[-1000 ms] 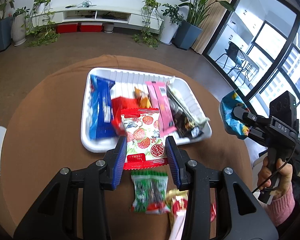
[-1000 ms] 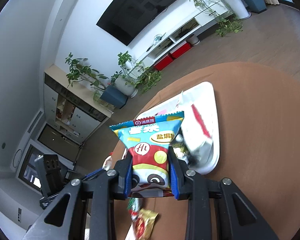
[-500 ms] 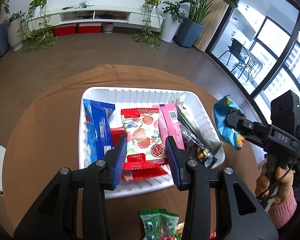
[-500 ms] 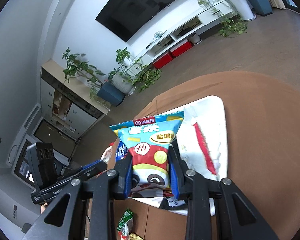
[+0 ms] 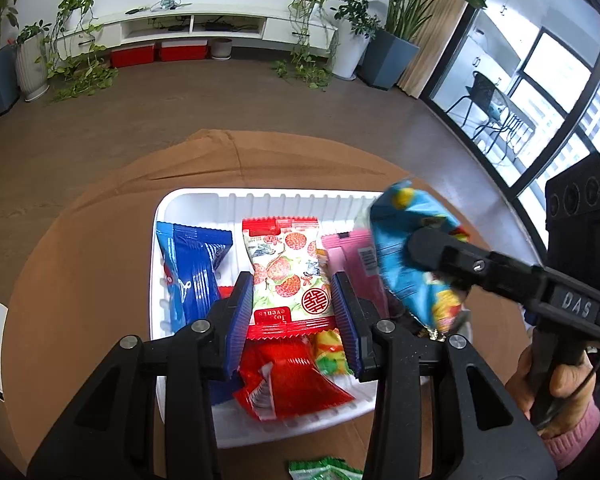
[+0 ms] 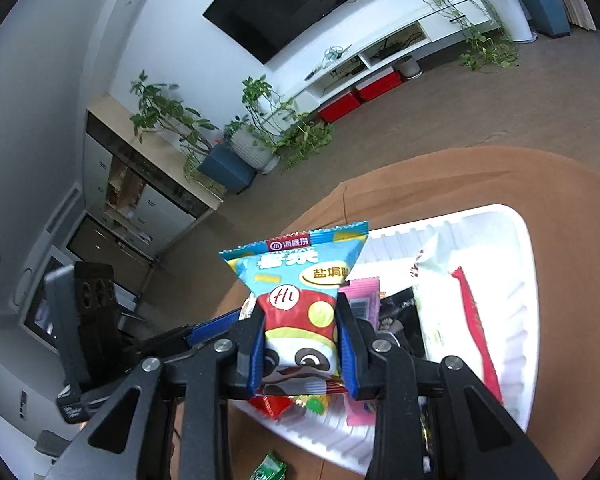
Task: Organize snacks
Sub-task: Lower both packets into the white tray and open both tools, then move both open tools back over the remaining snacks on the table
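My left gripper [image 5: 292,316] is shut on a white packet printed with red strawberries [image 5: 288,276], held over the middle of the white tray [image 5: 268,198]. In the tray lie a blue packet [image 5: 192,268], a pink packet [image 5: 348,256], a red packet [image 5: 288,380] and a small yellow one [image 5: 332,354]. My right gripper [image 6: 300,340] is shut on a light-blue snack bag with a cartoon face [image 6: 298,300]. That bag [image 5: 412,256] hangs over the tray's right side, held out by the right gripper's arm [image 5: 500,272].
The tray [image 6: 524,264] sits on a round brown table [image 5: 80,280]. A green packet [image 5: 324,470] lies on the table in front of the tray. A white packet with a red stripe [image 6: 452,320] lies in the tray. A hand in a pink sleeve [image 5: 556,408] grips the right handle.
Both grippers have moved forward over the tray with their packets. The light-blue bag came in from the right of the tray to above its right side. The loose packets slid out of view.
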Available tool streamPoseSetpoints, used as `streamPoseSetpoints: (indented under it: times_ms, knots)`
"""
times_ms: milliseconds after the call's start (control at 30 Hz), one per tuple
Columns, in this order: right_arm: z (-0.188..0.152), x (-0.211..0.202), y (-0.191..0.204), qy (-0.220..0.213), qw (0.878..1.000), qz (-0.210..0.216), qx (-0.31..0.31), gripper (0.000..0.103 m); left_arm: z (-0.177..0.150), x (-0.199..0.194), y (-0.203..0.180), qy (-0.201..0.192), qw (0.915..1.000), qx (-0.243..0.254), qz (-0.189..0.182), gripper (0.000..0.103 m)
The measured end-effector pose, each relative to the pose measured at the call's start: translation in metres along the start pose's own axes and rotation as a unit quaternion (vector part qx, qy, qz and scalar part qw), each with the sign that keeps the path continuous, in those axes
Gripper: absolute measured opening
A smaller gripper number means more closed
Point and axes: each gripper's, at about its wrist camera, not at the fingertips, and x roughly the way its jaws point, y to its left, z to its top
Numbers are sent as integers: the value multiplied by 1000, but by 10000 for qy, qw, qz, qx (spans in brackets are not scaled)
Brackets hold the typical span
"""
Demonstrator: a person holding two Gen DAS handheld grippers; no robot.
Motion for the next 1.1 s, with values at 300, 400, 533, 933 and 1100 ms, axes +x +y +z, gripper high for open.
streamPoseSetpoints:
  times_ms: [300,400,533,933,1100]
  knots:
    - [-10,36,-17,294,9965,-733,-288,49,-3,36,0,232,9988,238,362,38]
    - [-9,33,-14,229,9952,-844,-438,51,-4,41,3,191,9989,239,366,38]
    - [-8,21,-11,33,9948,-869,-525,53,-3,39,4,113,9990,226,363,38]
    - [-17,-26,1,-349,9946,-797,-562,55,-22,-5,-7,-214,9985,290,403,39]
    - [-30,-52,13,-468,9949,-672,-591,58,-37,-31,-13,-374,9982,285,360,40]
